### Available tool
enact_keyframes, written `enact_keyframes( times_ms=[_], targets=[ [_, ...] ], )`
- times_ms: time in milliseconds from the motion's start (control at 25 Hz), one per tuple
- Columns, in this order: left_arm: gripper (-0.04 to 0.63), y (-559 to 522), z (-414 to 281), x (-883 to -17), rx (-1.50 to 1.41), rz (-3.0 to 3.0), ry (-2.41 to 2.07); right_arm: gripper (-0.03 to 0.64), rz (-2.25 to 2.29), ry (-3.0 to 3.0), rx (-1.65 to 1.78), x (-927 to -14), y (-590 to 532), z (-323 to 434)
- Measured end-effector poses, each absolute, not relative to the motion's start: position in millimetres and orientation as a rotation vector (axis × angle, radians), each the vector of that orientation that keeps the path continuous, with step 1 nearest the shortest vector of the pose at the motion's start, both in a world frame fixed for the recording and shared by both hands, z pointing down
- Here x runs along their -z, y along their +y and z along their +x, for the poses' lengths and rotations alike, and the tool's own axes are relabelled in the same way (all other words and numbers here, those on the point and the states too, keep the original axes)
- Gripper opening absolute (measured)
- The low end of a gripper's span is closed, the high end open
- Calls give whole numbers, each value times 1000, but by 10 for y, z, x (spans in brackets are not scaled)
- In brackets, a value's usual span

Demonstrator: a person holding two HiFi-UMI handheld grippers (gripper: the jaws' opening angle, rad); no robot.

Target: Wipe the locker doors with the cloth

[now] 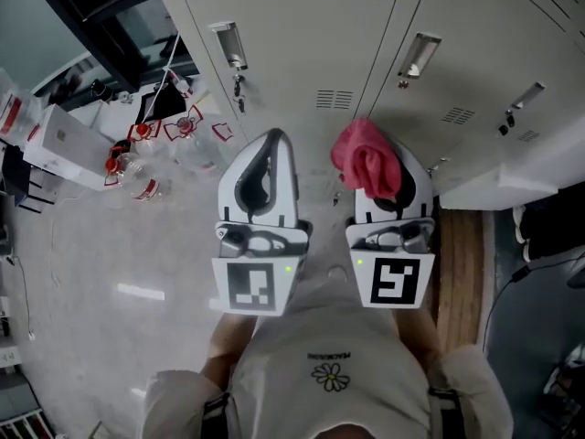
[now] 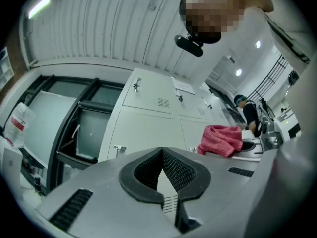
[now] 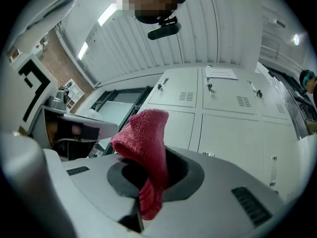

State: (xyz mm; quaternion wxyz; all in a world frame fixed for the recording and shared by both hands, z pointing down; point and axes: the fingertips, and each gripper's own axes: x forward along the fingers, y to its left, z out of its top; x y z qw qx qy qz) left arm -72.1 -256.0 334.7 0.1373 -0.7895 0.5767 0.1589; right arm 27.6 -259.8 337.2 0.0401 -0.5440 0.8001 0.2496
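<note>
The beige locker doors [image 1: 311,35] stand just ahead of me, with handles and vent slots; they also fill the left gripper view [image 2: 143,133] and the right gripper view [image 3: 233,133]. A red cloth [image 1: 366,161] bunches out of my right gripper [image 1: 386,188], which is shut on it a little short of the doors. In the right gripper view the cloth [image 3: 146,143] rises from between the jaws of that gripper [image 3: 159,155]. My left gripper [image 1: 272,139] is held beside it, shut with nothing in it, its pads meeting at the tip [image 2: 162,153]. The cloth [image 2: 220,140] shows to its right.
Several plastic bottles [image 1: 137,176] and a white box [image 1: 64,144] lie on the floor at the left, below a dark window frame [image 1: 119,16]. A wooden strip [image 1: 457,263] and cables [image 1: 512,282] run along the right. A person [image 2: 245,110] stands far off.
</note>
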Motion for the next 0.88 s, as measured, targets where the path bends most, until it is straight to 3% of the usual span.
enact_keyframes(
  times_ms=[320,880],
  targets=[
    [16,-2532,-751,-3852,-353,-2314,1777,31,-1671,2519,-563,-3840,-2580,276],
    [16,-2541,-786,-3962,-284,-2307,1821,32,-1661,2549,-500,-3976,-2596,326]
  ],
)
